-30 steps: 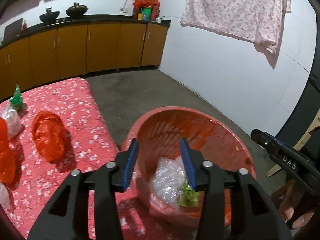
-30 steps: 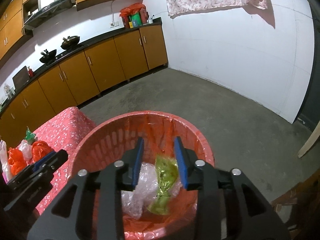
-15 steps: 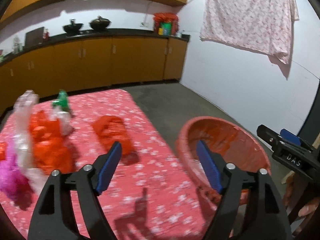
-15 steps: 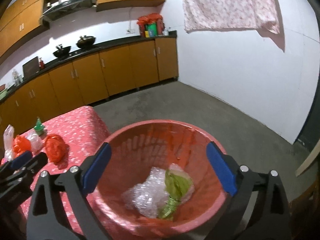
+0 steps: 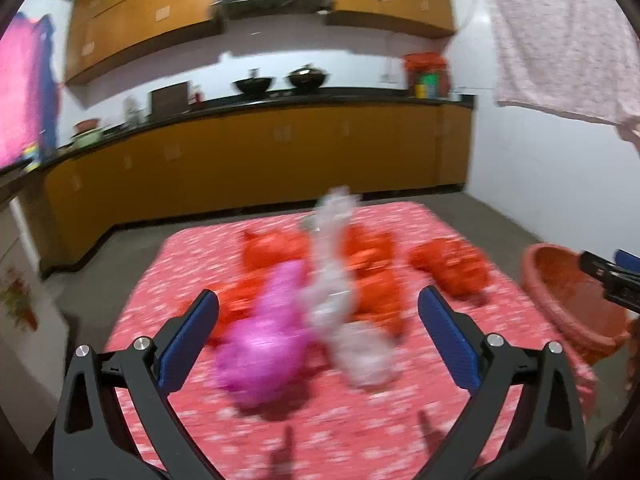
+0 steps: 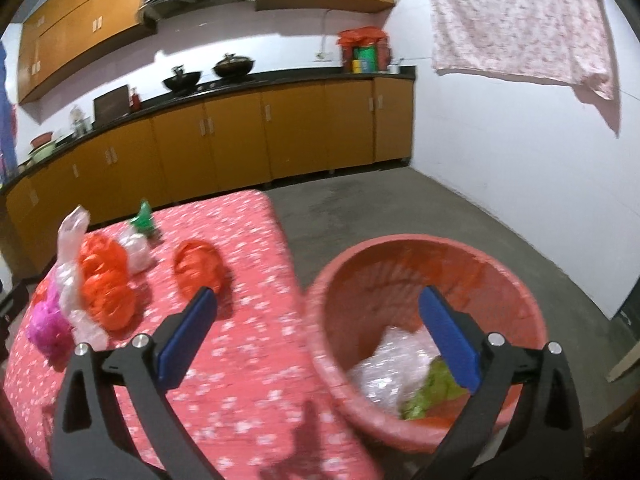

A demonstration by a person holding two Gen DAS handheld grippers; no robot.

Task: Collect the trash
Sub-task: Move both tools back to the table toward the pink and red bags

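My left gripper [image 5: 318, 332] is open and empty above the red flowered table [image 5: 360, 432]. A pink bag [image 5: 264, 340], a clear plastic bag [image 5: 340, 308] and several orange bags [image 5: 450, 268] lie ahead of it, blurred. My right gripper [image 6: 318, 332] is open and empty, between the table edge [image 6: 256, 360] and the red basket [image 6: 516, 280]. The basket holds clear plastic [image 6: 392, 368] and a green wrapper [image 6: 432, 388]. The basket also shows at the right of the left wrist view [image 5: 568, 312].
Orange bags [image 6: 106, 276], a pink bag [image 6: 48, 324] and a small green item [image 6: 143, 220] lie on the table's left part. Yellow kitchen cabinets [image 6: 240, 136] line the back wall. A flowered cloth [image 6: 516, 16] hangs on the white wall. Grey floor [image 6: 400, 208] lies beyond.
Both grippers opened wide and drew back from the basket. The left one swung left over the table to face the pile of bags. The right one turned slightly left.
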